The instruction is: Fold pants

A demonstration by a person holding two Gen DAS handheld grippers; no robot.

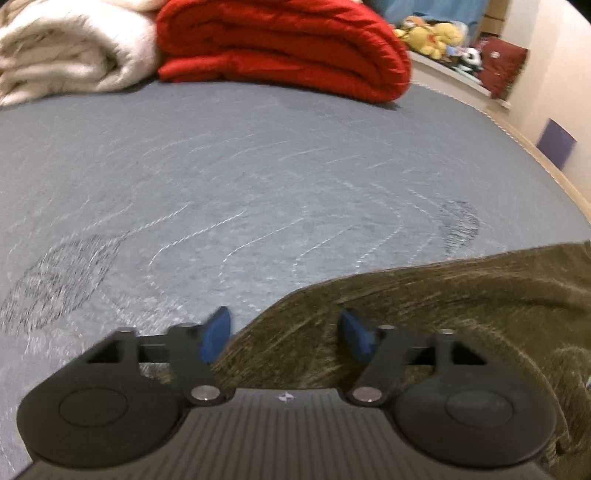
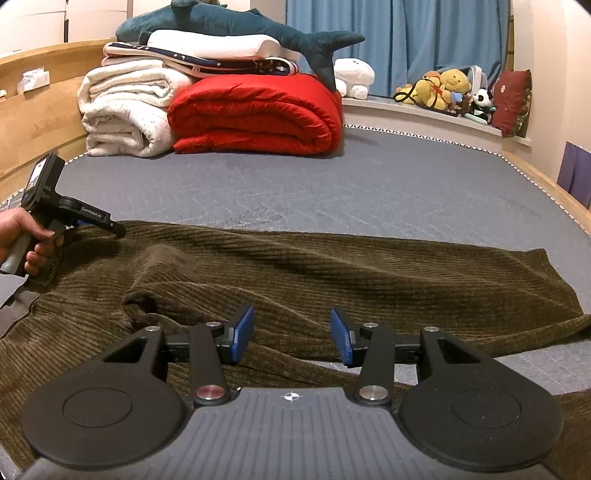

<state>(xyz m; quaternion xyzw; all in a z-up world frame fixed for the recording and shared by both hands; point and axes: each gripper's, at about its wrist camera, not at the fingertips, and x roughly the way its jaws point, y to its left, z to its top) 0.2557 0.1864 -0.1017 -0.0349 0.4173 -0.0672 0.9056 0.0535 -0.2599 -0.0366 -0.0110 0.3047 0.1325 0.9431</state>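
Observation:
Olive-brown corduroy pants (image 2: pixel 295 273) lie spread across the grey mattress (image 2: pixel 332 184), with a raised fold near the left middle. My right gripper (image 2: pixel 291 334) is open just above the pants' near part, nothing between its blue pads. My left gripper (image 1: pixel 284 334) is open over the pants' edge (image 1: pixel 424 306); it also shows in the right wrist view (image 2: pixel 110 225) at the pants' far left end, held by a hand.
A folded red quilt (image 2: pixel 258 114), white blankets (image 2: pixel 122 110) and a plush shark (image 2: pixel 240 22) are stacked at the mattress's far end. Soft toys (image 2: pixel 443 88) sit on a ledge at the back right. A wooden bed frame (image 2: pixel 33 122) runs along the left.

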